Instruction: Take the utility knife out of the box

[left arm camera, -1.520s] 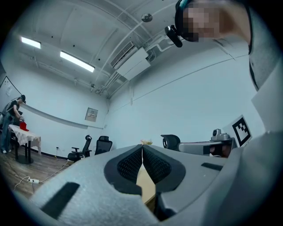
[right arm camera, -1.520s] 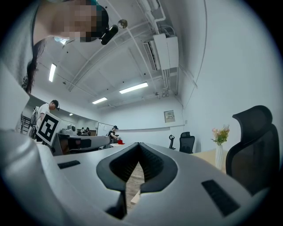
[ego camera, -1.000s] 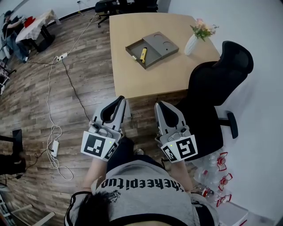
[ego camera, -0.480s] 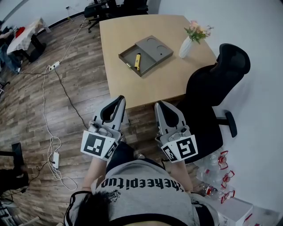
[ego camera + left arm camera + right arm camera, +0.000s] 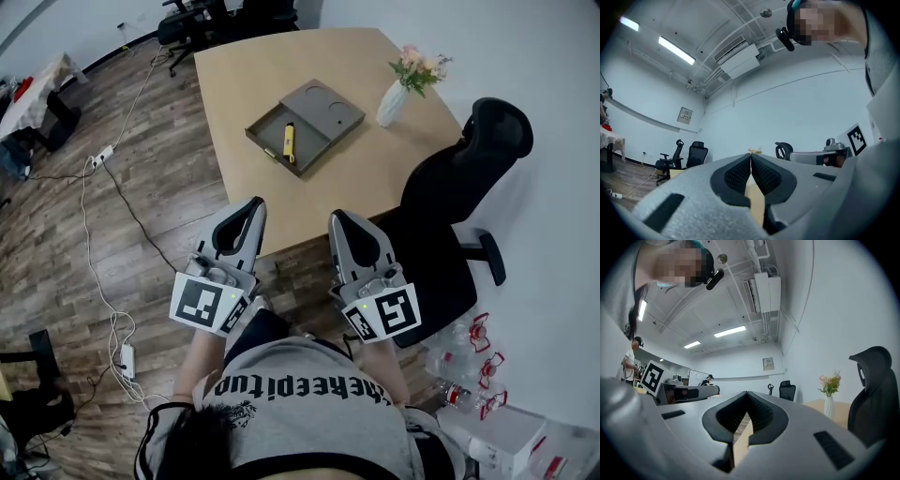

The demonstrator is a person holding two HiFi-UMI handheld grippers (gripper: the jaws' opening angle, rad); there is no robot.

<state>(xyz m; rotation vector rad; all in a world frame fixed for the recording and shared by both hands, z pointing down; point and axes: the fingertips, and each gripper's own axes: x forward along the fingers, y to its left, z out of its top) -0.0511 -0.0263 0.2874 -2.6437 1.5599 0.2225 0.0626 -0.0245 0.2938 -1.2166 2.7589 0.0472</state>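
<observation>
A yellow utility knife (image 5: 289, 142) lies in the open left tray of a flat grey box (image 5: 319, 101) on the wooden table (image 5: 366, 169), in the head view's upper middle. My left gripper (image 5: 253, 202) hovers at the table's near edge, jaws shut and empty. My right gripper (image 5: 337, 217) hangs beside it, also shut with nothing held. Both point toward the table, well short of the box. In the left gripper view the jaws (image 5: 751, 157) meet; in the right gripper view the jaws (image 5: 746, 394) meet too.
A white vase of flowers (image 5: 392, 101) stands right of the box. A black office chair (image 5: 452, 208) sits at the table's right. Cables and a power strip (image 5: 101, 155) lie on the wood floor to the left. Bottles (image 5: 469, 375) stand at lower right.
The table and box have drawn nearer and shifted left in the head view as I move toward them. Both grippers stay shut and side by side.
</observation>
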